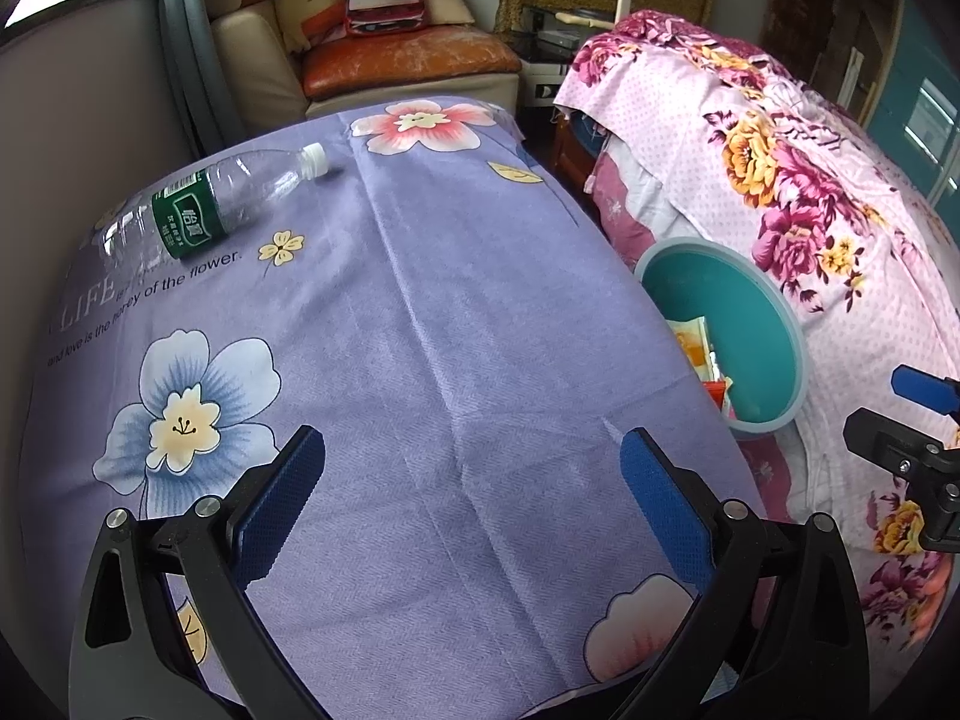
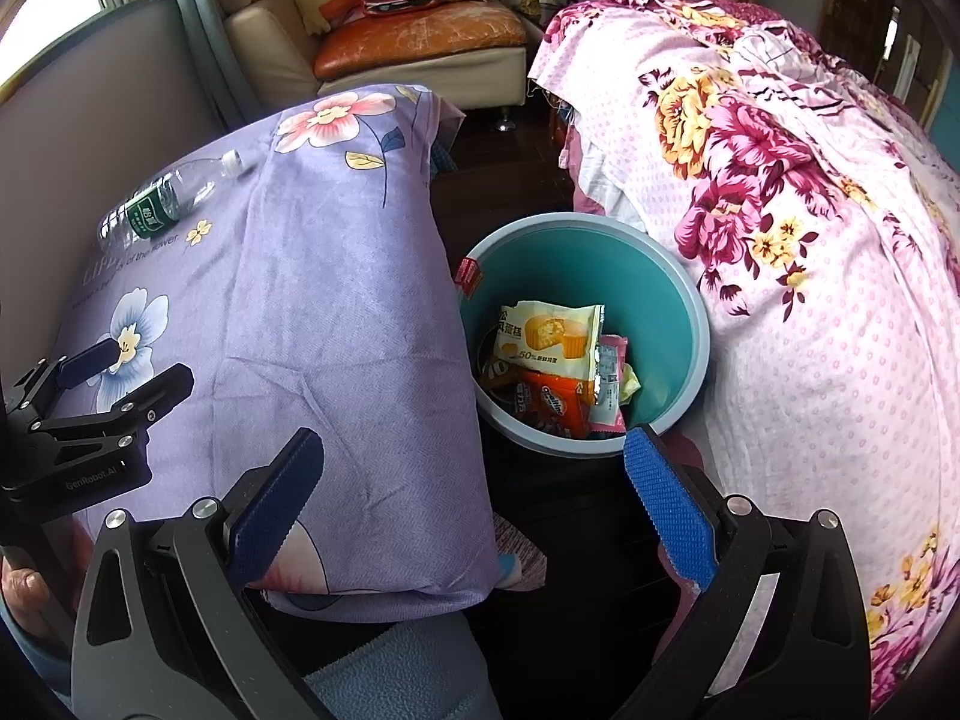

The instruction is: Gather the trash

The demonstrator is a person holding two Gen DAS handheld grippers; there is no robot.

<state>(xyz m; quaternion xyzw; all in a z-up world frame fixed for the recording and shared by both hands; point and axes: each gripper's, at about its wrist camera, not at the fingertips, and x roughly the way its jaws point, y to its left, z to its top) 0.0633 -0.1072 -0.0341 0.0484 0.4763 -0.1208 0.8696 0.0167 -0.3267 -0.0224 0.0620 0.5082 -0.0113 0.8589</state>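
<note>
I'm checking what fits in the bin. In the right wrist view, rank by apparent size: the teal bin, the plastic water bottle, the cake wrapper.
Largest to smallest, as seen:
1. teal bin
2. plastic water bottle
3. cake wrapper
The last two look close, and the bottle lies farther from the camera, so their order is unsure.

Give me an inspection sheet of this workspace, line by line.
Surface: purple floral cloth, wrinkled.
Job's things: plastic bottle lying on its side on the cloth, capped; teal bin on the floor between cloth and pink floral bedding, holding snack wrappers.
Clutter: nothing else seen on the cloth.
Grippers: left gripper open, empty, over the cloth; right gripper open, empty, near the bin.
Cables: nothing seen.
Surroundings: sofa behind.
</note>
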